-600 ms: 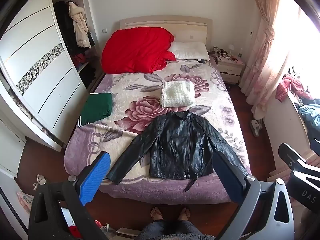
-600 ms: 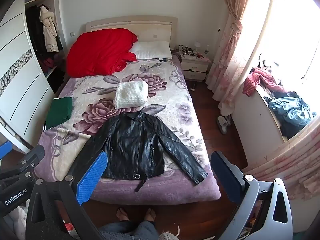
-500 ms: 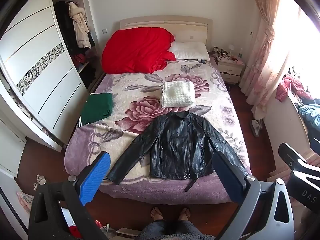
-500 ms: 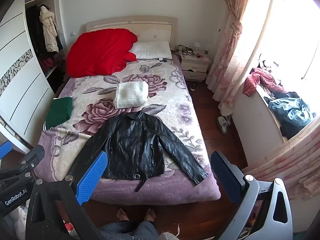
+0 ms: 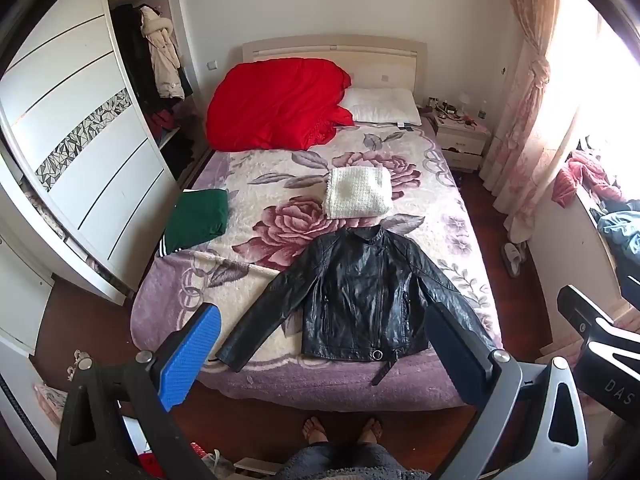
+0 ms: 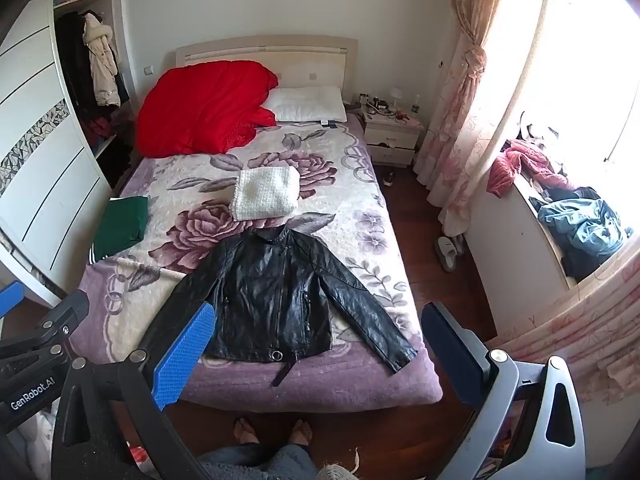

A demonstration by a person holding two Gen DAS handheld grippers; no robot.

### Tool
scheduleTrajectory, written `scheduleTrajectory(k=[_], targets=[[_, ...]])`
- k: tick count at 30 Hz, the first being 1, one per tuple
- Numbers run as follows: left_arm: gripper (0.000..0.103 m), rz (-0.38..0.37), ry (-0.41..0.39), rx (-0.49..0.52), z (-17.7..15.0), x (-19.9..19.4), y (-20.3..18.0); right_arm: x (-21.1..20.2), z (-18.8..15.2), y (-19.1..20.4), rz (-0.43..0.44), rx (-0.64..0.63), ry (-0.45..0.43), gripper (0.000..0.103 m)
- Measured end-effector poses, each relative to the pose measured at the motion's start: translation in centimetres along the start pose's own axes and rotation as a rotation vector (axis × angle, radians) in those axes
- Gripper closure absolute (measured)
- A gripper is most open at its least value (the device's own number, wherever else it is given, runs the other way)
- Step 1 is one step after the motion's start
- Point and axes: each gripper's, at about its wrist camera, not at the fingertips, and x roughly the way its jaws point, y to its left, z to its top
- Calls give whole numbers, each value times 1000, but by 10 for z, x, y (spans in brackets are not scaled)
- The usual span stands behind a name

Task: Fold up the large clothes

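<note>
I am holding both grippers high over the foot of the bed (image 5: 256, 384). The left gripper (image 5: 320, 356) is gaping wide with nothing between its fingers, and the right gripper (image 6: 316, 354) is doing the same. One black leather jacket (image 5: 360, 296) is lying flat near the foot, both sleeves spread. Beyond it two folded garments are sitting: one white knit (image 5: 358, 192) just past the collar, one green top (image 5: 198, 220) by the left edge. One red duvet (image 5: 276, 104) and one pillow (image 5: 382, 106) are resting at the headboard.
</note>
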Motion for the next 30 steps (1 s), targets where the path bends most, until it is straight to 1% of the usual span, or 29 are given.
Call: scheduleTrajectory(k=[9, 21, 27, 30], targets=[[0, 3, -8, 5, 3, -7, -1, -3, 3, 2, 0, 2, -5, 0], [0, 0, -21, 1, 25, -17, 0, -6, 6, 4, 1, 2, -11, 0], [0, 0, -24, -2, 20, -14, -5, -3, 4, 3, 2, 4, -11, 0], [0, -1, -26, -3, 20, -14, -6, -6, 9, 4, 2, 5, -9, 0]])
